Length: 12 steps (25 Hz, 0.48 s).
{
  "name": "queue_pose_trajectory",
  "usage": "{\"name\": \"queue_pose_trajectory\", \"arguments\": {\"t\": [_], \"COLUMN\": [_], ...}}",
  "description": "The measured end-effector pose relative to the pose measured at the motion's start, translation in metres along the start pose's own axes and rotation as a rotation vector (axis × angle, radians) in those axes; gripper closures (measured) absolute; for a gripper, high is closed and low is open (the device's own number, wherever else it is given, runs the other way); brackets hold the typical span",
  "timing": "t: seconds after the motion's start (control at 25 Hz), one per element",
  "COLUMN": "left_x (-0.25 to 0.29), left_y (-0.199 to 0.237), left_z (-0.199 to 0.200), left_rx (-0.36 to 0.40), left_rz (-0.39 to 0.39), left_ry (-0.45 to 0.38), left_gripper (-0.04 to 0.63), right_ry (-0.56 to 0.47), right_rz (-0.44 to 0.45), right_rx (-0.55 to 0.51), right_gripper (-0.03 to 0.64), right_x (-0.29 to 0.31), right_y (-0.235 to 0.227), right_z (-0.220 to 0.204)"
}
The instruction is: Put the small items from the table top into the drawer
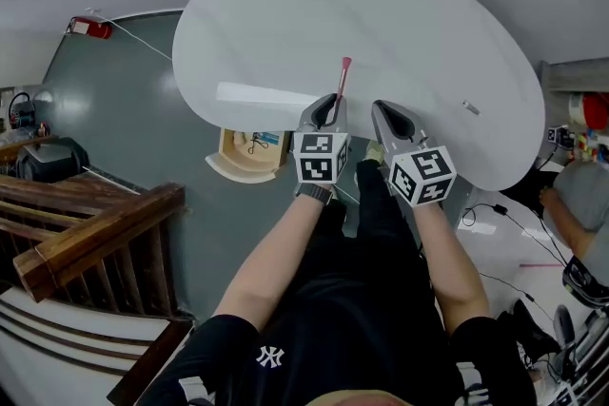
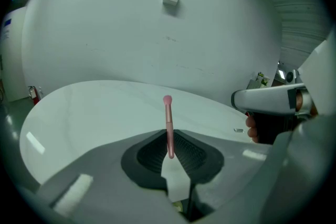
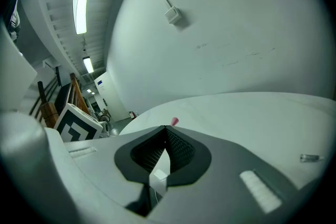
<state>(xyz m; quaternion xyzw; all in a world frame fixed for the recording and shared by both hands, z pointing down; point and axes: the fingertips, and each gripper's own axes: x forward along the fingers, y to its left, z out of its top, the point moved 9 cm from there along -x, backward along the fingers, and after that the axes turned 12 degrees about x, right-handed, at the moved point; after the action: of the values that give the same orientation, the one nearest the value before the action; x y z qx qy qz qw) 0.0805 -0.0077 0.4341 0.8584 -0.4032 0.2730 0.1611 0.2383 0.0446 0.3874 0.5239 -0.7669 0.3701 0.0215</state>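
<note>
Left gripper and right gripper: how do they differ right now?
The left gripper is shut on a pink stick; the right gripper is shut on nothing. The left gripper sits nearer the open drawer, the right gripper nearer the small item on the table. Both hang over the table's near edge.

The white oval table top (image 1: 285,24) bears one small silvery item (image 1: 471,107) lying flat near its rim at about four o'clock in the head view, while a pale wooden drawer (image 1: 249,154) stands pulled out beneath its seven o'clock edge.
</note>
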Motion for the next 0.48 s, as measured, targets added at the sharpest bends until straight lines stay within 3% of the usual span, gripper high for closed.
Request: {"name": "queue_pose_trajectory", "arguments": {"t": [0.48], "left_x": [-0.083], "left_y": [0.042], "left_z": [-0.059], "left_rx": [-0.085], "left_rz": [0.102], "left_ry": [-0.01], "left_gripper": [0.554], "right_ry": [0.049], "right_rz": [0.093], "right_rx": [-0.043], "right_gripper": [0.595], "right_x": [0.021], "right_y": [0.078], "right_z": [-0.049]}}
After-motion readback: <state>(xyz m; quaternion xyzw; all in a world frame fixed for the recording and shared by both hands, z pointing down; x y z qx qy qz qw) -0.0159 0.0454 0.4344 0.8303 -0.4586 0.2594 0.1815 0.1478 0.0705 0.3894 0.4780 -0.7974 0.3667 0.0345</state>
